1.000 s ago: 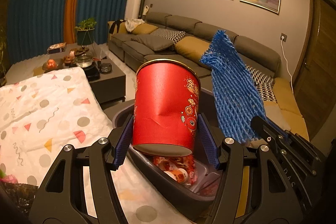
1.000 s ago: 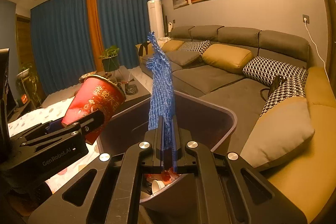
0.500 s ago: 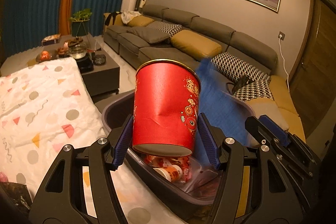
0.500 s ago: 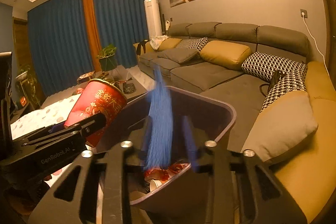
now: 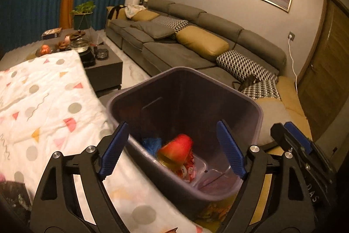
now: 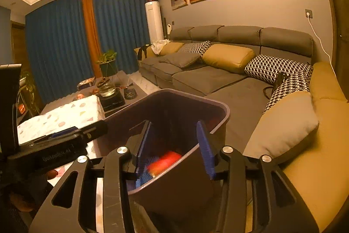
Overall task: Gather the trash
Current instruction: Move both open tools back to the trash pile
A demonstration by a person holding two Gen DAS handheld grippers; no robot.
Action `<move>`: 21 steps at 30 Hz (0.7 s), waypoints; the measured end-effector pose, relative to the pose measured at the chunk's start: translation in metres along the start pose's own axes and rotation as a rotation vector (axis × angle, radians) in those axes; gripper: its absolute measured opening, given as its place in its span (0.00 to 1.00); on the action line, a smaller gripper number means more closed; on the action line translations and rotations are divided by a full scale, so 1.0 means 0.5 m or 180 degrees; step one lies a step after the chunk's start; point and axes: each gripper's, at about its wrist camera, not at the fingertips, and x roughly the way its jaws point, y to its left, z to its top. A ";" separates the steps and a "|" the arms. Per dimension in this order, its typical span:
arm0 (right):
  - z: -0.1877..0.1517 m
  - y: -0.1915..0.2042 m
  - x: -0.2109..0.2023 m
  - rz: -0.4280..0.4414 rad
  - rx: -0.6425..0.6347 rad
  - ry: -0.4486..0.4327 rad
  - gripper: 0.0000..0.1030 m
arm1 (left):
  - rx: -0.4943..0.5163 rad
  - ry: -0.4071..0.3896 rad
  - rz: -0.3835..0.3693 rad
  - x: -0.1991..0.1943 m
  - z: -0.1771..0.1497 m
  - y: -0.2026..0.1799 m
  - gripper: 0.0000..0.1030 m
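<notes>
A dark purple trash bin (image 5: 250, 102) (image 6: 220, 106) stands beside the table. Inside it lie the red paper cup (image 5: 176, 149) (image 6: 163, 162) and the blue foam net (image 5: 150, 143) (image 6: 145, 176), on other wrappers. Above the bin's near rim my left gripper (image 5: 172, 151) has its jaws opening wide, nothing between them. My right gripper (image 6: 174, 145) hangs over the bin from the other side, jaws opening too, and empty; it shows at the right edge of the left wrist view (image 5: 298, 141).
A white cloth with coloured shapes (image 5: 43, 106) covers the table left of the bin. Behind stand a dark coffee table with a tea set (image 5: 87, 51), a long grey sofa with cushions (image 5: 196, 43) and blue curtains (image 6: 65, 40).
Both grippers opened. The red cup dropped out of the left one and the blue net out of the right one; both now lie in the bin.
</notes>
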 end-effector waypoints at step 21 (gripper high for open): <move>-0.061 0.146 -0.161 0.0573 -0.0296 -0.0145 0.68 | -0.0300 -0.0649 0.1230 -0.355 -0.124 0.160 0.89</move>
